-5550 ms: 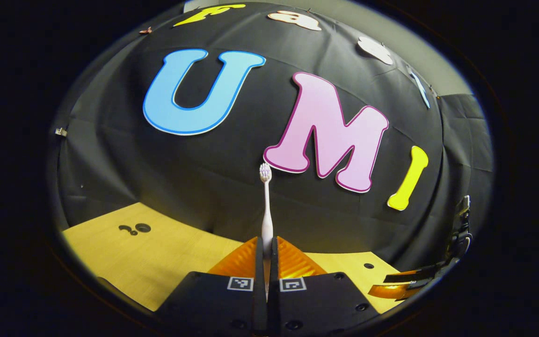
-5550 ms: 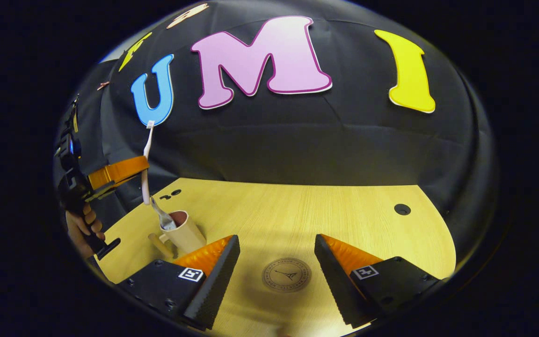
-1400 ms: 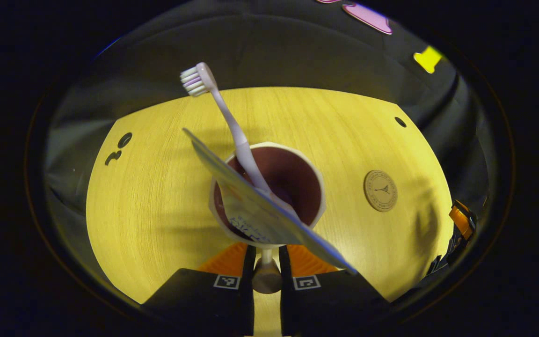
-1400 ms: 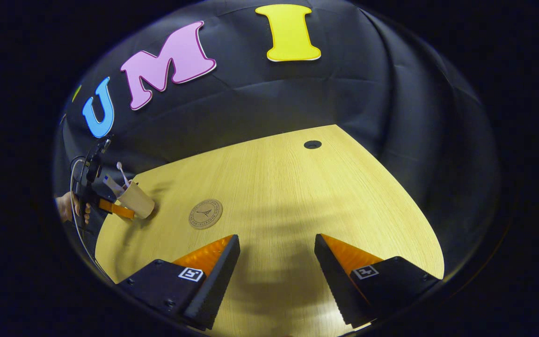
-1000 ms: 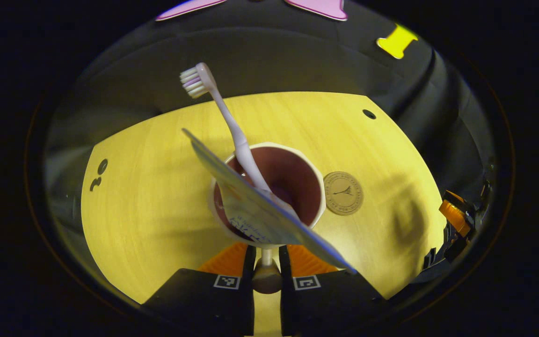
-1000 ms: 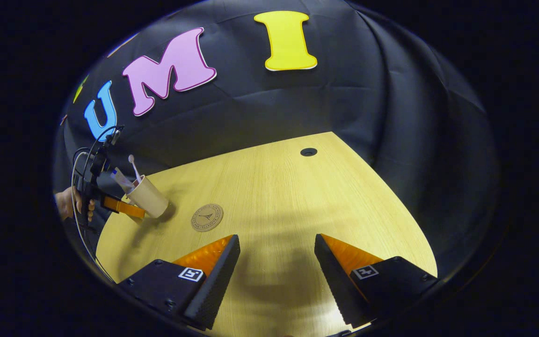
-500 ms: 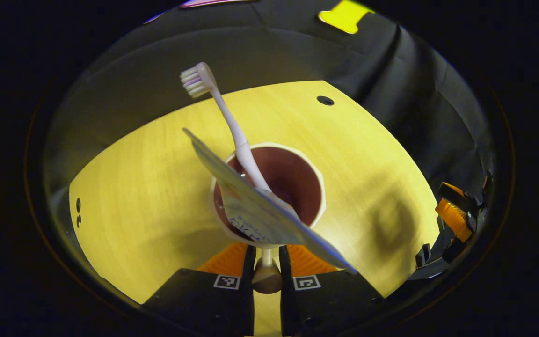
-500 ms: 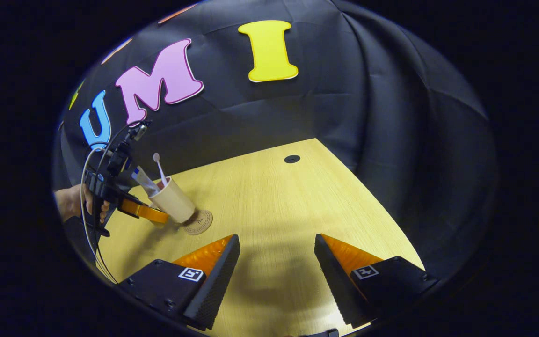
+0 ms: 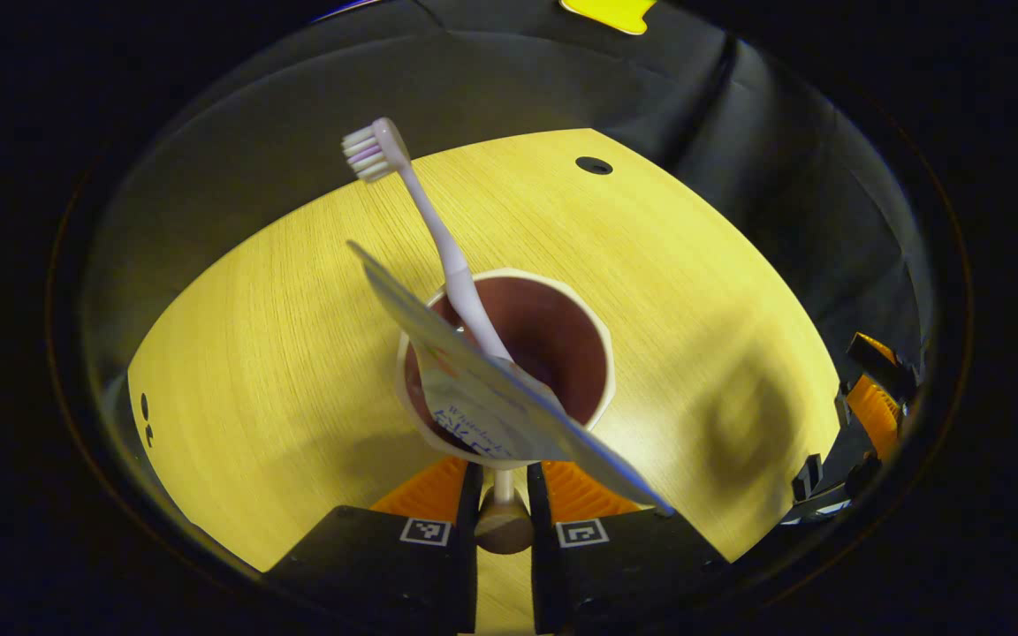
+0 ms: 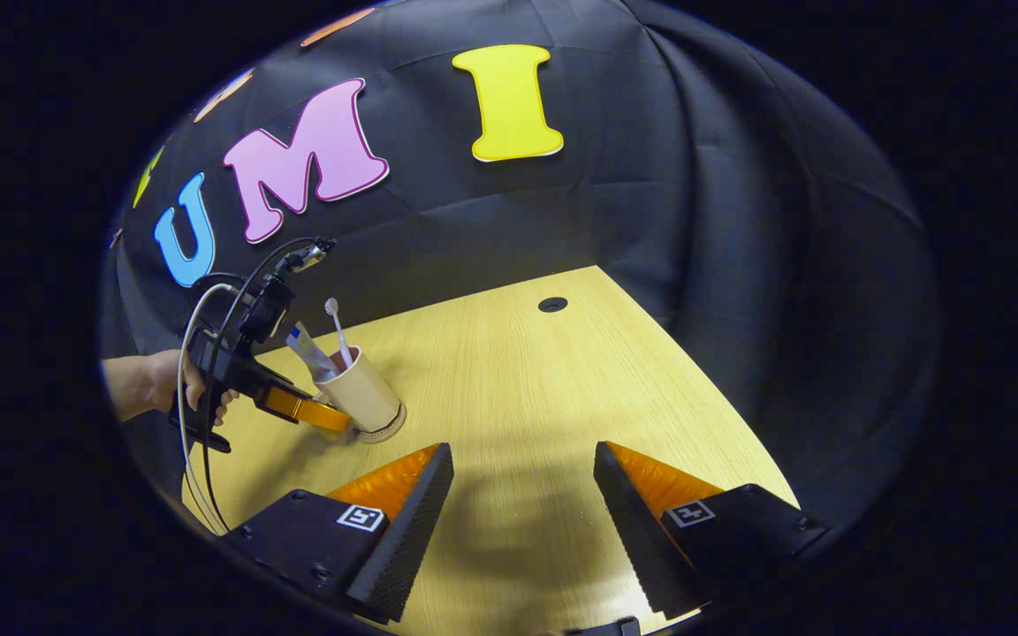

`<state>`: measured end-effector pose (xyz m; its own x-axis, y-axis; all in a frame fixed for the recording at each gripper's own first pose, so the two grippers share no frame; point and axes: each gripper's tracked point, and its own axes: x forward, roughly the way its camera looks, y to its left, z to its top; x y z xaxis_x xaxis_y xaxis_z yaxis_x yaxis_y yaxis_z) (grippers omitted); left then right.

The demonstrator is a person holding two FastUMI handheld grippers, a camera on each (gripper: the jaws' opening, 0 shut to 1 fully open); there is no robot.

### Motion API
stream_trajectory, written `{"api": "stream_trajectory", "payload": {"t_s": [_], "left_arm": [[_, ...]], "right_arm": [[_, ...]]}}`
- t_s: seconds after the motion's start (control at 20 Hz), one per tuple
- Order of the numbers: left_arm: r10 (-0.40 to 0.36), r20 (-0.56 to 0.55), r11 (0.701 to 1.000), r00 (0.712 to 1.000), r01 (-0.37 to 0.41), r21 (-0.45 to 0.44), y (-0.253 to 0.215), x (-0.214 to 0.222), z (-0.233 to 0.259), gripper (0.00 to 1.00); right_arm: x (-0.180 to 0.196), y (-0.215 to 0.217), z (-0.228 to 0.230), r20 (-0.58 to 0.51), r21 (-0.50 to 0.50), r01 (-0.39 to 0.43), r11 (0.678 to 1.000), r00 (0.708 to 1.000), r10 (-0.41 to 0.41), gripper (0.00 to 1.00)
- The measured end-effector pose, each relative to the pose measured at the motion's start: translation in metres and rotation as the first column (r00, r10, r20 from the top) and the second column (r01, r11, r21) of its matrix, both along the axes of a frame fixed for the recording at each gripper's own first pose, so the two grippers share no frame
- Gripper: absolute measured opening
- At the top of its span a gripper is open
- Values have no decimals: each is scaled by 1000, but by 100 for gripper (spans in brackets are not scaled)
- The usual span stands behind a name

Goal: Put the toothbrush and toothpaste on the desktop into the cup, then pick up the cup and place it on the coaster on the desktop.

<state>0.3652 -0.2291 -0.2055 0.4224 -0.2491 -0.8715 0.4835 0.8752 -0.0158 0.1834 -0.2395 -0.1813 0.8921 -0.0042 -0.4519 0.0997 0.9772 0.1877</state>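
Cup (image 10: 366, 391) on coaster (image 10: 383, 432), left claw (image 9: 502, 495) pinching handle; desktop (image 10: 509, 371) rightward open.

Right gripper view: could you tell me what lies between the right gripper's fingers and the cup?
Nothing but bare desktop. In the right gripper view, the open right gripper is apart from the cup, which the left gripper holds by its handle over the coaster.
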Motion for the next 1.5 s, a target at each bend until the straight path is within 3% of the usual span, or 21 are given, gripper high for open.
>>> {"api": "stream_trajectory", "payload": {"t_s": [0.15, 0.2, 0.25, 0.3, 0.35, 0.4, 0.45, 0.5, 0.55, 0.85, 0.95, 1.05, 1.25, 1.4, 1.5], "left_arm": [[0, 19, 1000, 1000, 0, 3, -1, 2, 6, 36], [2, 24, 1000, 1000, -2, 5, 0, 3, 8, 31], [7, 37, 1000, 999, -7, 10, 1, 3, 10, 36], [11, 47, 1000, 999, -11, 7, 4, 2, 15, 32], [16, 56, 1000, 998, -16, -4, 5, 0, 20, 54], [23, 65, 1000, 998, -22, -20, 6, -4, 27, 53], [30, 80, 999, 996, -27, -34, 10, -9, 35, 70], [38, 105, 998, 994, -33, -46, 15, -14, 43, 80], [45, 135, 997, 990, -37, -64, 19, -19, 52, 99], [163, 339, 975, 927, -99, -199, 68, -78, 108, 98], [240, 380, 952, 893, -141, -270, 89, -102, 123, 99], [318, 439, 924, 841, -170, -343, 111, -129, 139, 99], [400, 571, 902, 717, -196, -386, 154, -189, 162, 98], [449, 656, 889, 607, -233, -394, 185, -248, 178, 98], [469, 690, 879, 551, -219, -423, 192, -291, 183, 98]], "right_arm": [[0, 4, 2, 4, 4, -9, 1000, 1000, 9, 99], [1, 5, 2, 5, 2, -13, 1000, 1000, 13, 98], [1, 7, 4, 7, 2, -19, 1000, 1000, 19, 98], [1, 10, 5, 9, 1, -24, 1000, 1000, 24, 99], [0, 11, 6, 11, -2, -29, 1000, 1000, 29, 99], [0, 13, 8, 15, -5, -34, 999, 999, 34, 99], [-1, 16, 11, 19, -9, -39, 999, 999, 39, 99], [-2, 19, 14, 22, -14, -44, 999, 999, 44, 98], [-4, 22, 17, 26, -19, -49, 999, 998, 49, 98], [-22, 51, 42, 53, -37, -71, 997, 996, 73, 98], [-32, 65, 51, 64, -47, -87, 995, 994, 90, 99], [-46, 79, 57, 65, -62, -98, 993, 993, 102, 98], [-81, 109, 72, 101, -91, -112, 990, 988, 121, 98], [-113, 135, 77, 129, -107, -120, 987, 983, 134, 98], [-139, 154, 73, 119, -131, -149, 980, 979, 165, 98]]}}
